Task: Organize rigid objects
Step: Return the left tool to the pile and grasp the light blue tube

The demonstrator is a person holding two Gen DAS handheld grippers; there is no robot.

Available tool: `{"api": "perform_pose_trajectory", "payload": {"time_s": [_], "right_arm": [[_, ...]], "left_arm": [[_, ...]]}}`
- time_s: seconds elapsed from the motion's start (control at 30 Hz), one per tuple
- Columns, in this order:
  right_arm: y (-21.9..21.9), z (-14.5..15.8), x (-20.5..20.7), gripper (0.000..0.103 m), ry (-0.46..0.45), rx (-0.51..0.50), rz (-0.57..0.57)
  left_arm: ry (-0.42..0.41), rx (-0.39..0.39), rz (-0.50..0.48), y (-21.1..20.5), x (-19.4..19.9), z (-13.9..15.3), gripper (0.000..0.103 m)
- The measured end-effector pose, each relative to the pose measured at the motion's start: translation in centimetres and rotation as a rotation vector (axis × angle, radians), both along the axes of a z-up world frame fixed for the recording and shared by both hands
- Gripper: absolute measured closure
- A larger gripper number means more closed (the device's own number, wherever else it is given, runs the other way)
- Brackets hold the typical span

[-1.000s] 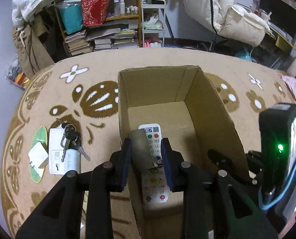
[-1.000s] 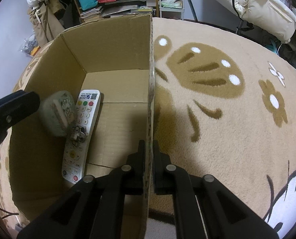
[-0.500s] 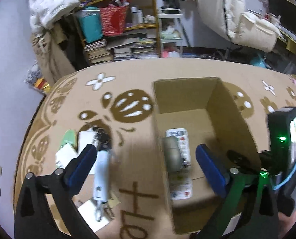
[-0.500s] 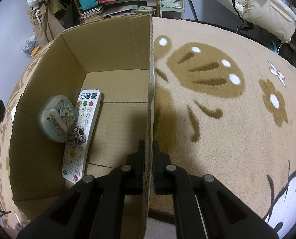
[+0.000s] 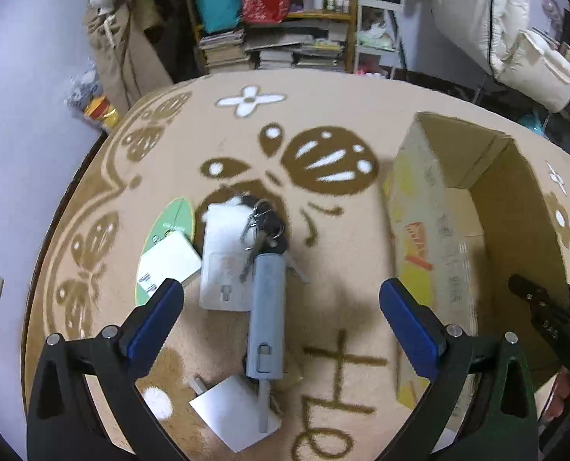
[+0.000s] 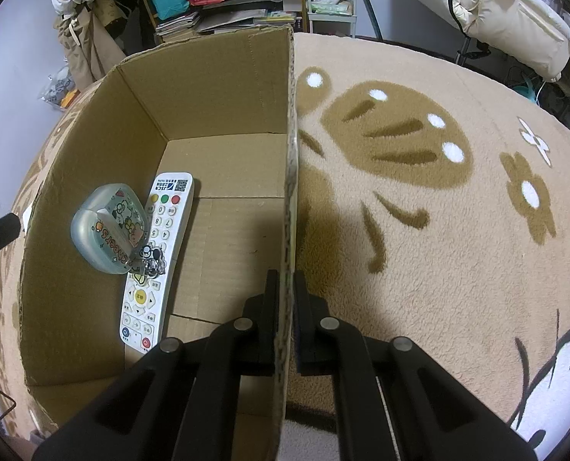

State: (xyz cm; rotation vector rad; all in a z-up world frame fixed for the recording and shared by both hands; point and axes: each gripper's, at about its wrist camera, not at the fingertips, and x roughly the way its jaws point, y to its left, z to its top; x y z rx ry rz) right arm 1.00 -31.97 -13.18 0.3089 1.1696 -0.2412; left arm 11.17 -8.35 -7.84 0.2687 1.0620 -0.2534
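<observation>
Jaws of the left gripper stand wide apart, blue pads empty, hovering over a loose pile on the beige patterned rug. Directly between the pads lies a grey-blue plastic stick-shaped case, its far end joined to a bunch of metal keys on a ring. The case looks stiff and light, probably smooth, so a pinch across its narrow middle seems the safest hold; the keys would likely dangle and swing when lifted. Under the keys rests a flat white rectangular card or switch plate, thin and hard to get under. Beside that sits a small white square box on a green oval card; the print on both is too small to read. Nearer the camera lies a plain white sheet-like card.

The right gripper is clamped onto the right-hand wall of the open brown cardboard box, one finger inside and one outside, apparently steadying it. Inside the box, a long white remote control lies flat, with "JSCN" printed near its top beside a small square code. Leaning against it is a rounded translucent pale-green case with cartoon stickers, lettering that seems to read "cheers", and a small charm attached. The box's outer face carries yellow and orange print, not legible. Brown letters are woven into the rug.
</observation>
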Motion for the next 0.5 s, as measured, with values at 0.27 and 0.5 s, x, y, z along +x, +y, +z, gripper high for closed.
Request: {"api": "perform_pose_trajectory", "payload": {"time_s": [0.27,0.5], "right_arm": [[0.0,-0.1,-0.1,0.096,-0.001,0.002,0.004],[-0.1,-0.1,-0.2,0.096,-0.001,0.0,0.006]], "left_arm": [[0.084,0.035,0.044,1.2,1.5,-3.6,0.002],[0.176,0.109,0.056,1.2,2.1,-6.6,0.026]]}}
